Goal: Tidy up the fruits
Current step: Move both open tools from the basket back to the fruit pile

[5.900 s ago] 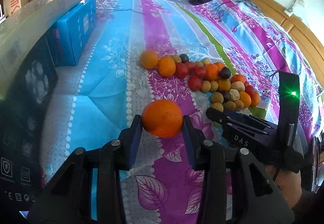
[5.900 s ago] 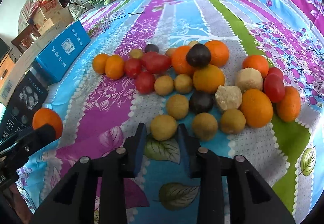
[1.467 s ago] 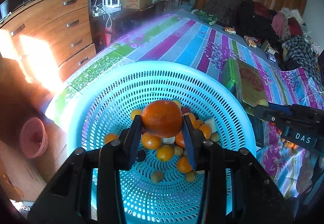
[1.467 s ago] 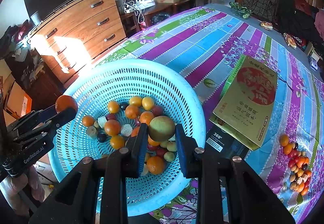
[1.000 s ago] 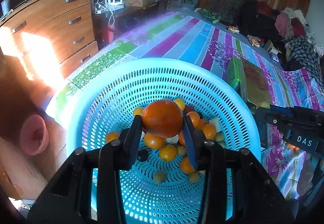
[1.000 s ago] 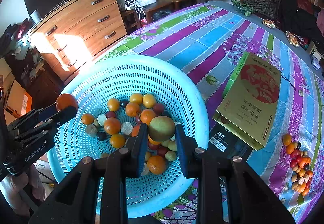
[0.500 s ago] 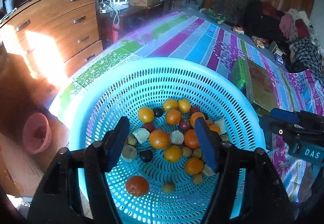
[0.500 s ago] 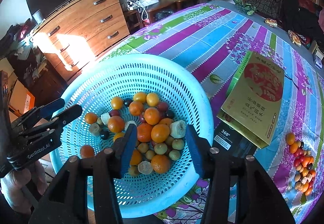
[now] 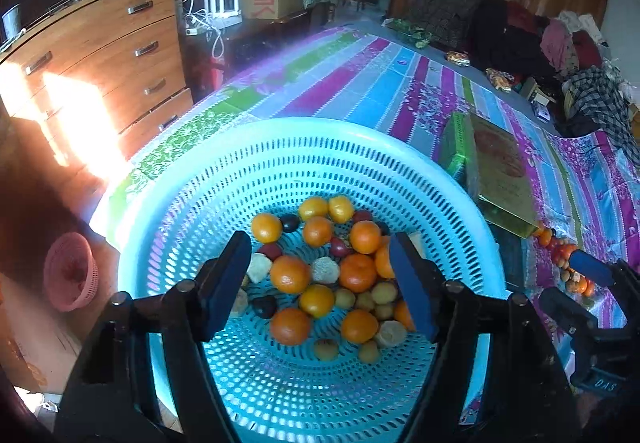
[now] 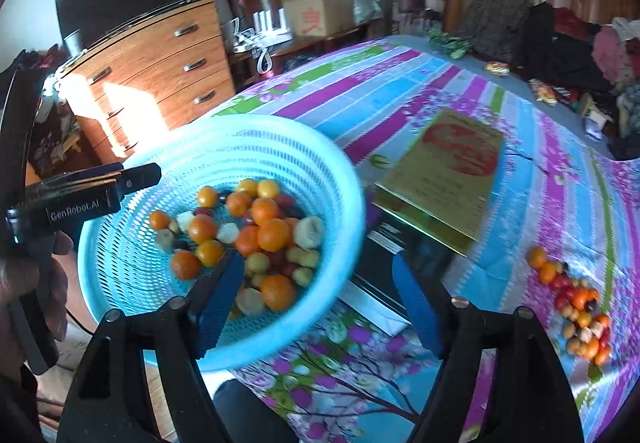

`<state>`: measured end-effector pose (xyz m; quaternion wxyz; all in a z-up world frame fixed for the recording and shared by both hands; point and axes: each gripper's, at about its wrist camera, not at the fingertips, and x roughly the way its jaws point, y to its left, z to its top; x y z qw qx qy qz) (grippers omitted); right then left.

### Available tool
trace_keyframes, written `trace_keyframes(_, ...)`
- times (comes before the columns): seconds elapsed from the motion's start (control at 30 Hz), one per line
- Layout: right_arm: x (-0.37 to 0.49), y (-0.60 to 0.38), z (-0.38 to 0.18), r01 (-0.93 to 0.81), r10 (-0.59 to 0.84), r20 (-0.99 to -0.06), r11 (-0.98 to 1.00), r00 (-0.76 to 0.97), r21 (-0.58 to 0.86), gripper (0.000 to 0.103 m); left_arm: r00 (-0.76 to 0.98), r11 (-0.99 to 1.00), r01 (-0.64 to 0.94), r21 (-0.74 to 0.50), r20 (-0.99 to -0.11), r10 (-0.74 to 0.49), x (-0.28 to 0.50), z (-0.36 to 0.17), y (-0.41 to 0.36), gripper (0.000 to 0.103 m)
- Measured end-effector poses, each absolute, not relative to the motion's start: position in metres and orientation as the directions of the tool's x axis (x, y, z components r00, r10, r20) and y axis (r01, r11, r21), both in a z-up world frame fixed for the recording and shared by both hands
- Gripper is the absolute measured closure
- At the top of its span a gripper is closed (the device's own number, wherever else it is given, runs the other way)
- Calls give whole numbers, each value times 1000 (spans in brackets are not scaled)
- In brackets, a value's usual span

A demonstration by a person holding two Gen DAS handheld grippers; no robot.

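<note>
- Our left gripper [image 9: 320,285] hangs over the blue basket [image 9: 280,147], released: its jaws have just been opening and nothing sits between them.
- Below its blue pads [image 9: 410,293] we see the fruits in the basket [image 9: 320,279], oranges, small yellow-brown ones and a few dark ones, heaped on the perforated bottom.
- Our right gripper [image 10: 316,303] is also released, its jaws have just been opening, and they are empty; it hovers at the basket's near right rim, over the flowered bedspread [image 10: 400,95].
- A hand [image 10: 32,283] holds the left gripper at the basket's left side in the right wrist view.
- Beside the basket lies a gold box [image 10: 444,183].
- Further right, well apart from the basket, a small pile of fruits on the bed [image 10: 576,303] remains.
- Beyond the bed stands a wooden dresser [image 10: 160,67].
</note>
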<state>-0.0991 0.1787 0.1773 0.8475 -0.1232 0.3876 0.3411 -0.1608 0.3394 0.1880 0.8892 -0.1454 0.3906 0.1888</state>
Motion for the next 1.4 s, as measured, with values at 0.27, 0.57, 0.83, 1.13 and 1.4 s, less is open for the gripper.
trace_keyframes(0.27,-111,135,192,-599,409,-691,800,596,-43,16,671,914,-381,-138,-721,171,-152,197,301,26)
trace_keyframes(0.57,-100,38,204,-441,347,-649,897,677,20,16,736,965,-211,-159,-675,50,-127,214,230,25)
trace_keyframes(0.83,-93,-78,164,-257,218,-694,965,686,49,16,694,989,63,-134,-706,-140,-88,190,124,25)
trace_keyframes(1.13,-84,-169,85,-106,140,-793,990,593,96,34,528,943,230,-241,-783,-328,4,102,37,45)
trace_keyframes(1.4,-56,-220,40,-22,124,-796,990,592,138,35,439,923,285,-258,-821,-365,62,29,-4,71)
